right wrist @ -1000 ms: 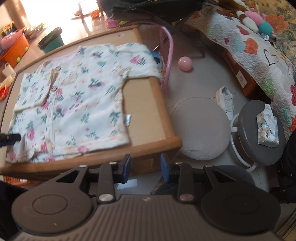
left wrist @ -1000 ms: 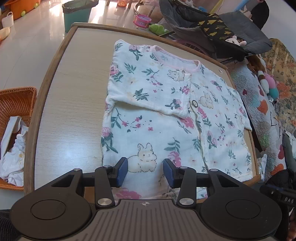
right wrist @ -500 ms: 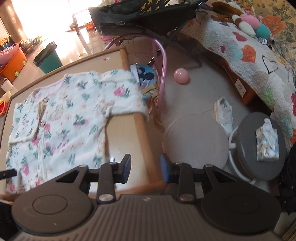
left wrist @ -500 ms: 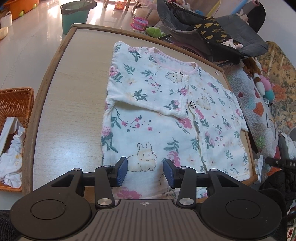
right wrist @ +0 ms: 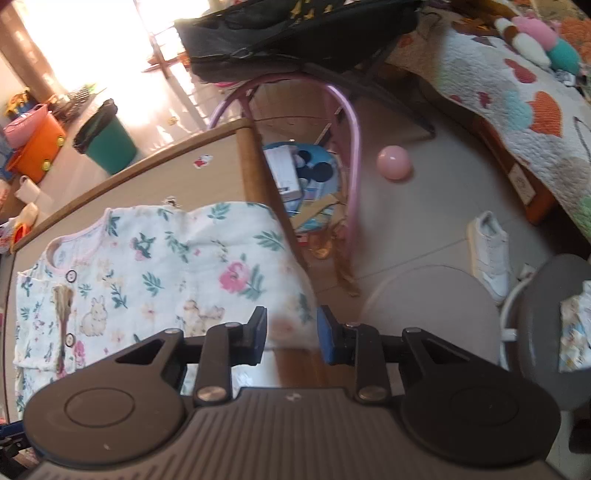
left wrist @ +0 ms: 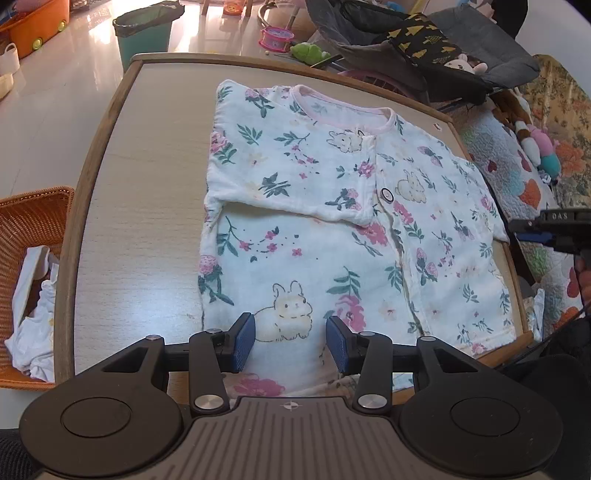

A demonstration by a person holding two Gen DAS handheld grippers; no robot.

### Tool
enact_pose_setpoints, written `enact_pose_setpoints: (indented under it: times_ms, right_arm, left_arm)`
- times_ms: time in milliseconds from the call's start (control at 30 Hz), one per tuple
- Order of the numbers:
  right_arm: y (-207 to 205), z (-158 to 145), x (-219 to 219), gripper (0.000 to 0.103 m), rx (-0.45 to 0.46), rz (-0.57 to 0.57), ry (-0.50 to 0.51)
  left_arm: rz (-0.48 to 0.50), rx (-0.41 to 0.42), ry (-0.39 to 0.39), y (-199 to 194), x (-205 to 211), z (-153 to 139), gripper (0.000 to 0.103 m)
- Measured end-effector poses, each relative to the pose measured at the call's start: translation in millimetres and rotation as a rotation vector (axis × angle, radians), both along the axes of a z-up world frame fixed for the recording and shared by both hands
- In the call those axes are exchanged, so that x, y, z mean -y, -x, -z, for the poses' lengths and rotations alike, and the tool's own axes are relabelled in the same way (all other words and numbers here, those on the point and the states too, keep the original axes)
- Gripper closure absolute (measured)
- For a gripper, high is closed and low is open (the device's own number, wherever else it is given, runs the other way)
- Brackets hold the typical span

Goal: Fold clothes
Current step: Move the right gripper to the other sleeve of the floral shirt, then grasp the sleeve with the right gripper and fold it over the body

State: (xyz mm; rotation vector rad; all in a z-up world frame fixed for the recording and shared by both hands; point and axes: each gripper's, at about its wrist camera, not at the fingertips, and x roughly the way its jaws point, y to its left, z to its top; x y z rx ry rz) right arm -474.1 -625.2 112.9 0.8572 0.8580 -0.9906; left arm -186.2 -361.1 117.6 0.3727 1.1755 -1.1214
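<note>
A white baby top (left wrist: 332, 221) printed with flowers and rabbits lies flat on the wood-rimmed table (left wrist: 140, 184). One sleeve (left wrist: 288, 184) is folded across its chest. The other sleeve (right wrist: 258, 258) lies spread to the table's right edge. My left gripper (left wrist: 290, 341) stands open over the hem by a rabbit print, nothing pinched. My right gripper (right wrist: 291, 334) hovers at that sleeve's cuff with its jaws closing; the cuff edge shows between the pads, which are not pressing on it. In the left wrist view the right gripper (left wrist: 524, 230) sits just off the sleeve end.
A wicker basket (left wrist: 33, 221) with white clothes stands left of the table. Beyond the right edge are a pink chair frame (right wrist: 351, 147), a pink ball (right wrist: 393, 162), a white shoe (right wrist: 491, 254) and a grey stool (right wrist: 554, 325). A green bin (left wrist: 144, 29) stands at the far end.
My right gripper has travelled along the table's right edge from the hem corner to the spread sleeve's cuff, and its jaws have narrowed a little. The left gripper has stayed put.
</note>
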Motion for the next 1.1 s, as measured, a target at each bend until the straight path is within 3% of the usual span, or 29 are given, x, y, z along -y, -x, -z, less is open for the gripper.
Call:
enact_pose_setpoints:
  times_ms: [233,300,367,467,533,567,833,933,1100]
  right_arm:
    - [-5,12,8,0.075,0.013,0.032,-0.041]
    - [-2,13,8,0.082,0.04,0.04,-0.047]
    - [-3,12,7,0.083,0.04,0.032,-0.042]
    - [-7,10,5,0.084,0.019,0.012,-0.02]
    - [-11,6,2,0.091,-0.002,-0.005,0.006]
    - [-15,3,0,0.101,-0.012,-0.021,0.019]
    - [-50,-27,-29,0.101,-0.115,-0.204,0.17]
    - [-72,-37,-50,0.101,-0.189,-0.327,0.266]
    - [-104,-36,-73,0.101,-0.259,-0.466,0.323]
  left_arm:
    - [0.01,0.005,-0.008,1,1,-1,0.057]
    - [0.012,0.004,-0.007,1,0,-1,0.057]
    - [0.009,0.002,-0.005,1,0,-1,0.057]
    - [0.008,-0.001,-0.002,1,-1,-1,0.056]
    - [0.008,-0.002,0.002,1,-1,0,0.056]
    - [0.008,-0.003,0.004,1,-2,0,0.056]
    - [-0.009,-0.023,0.025,-2,-5,1,0.055]
    - [-0.014,-0.031,0.034,-3,-7,1,0.055]
    - [-0.019,-0.04,0.042,-4,-8,2,0.055]
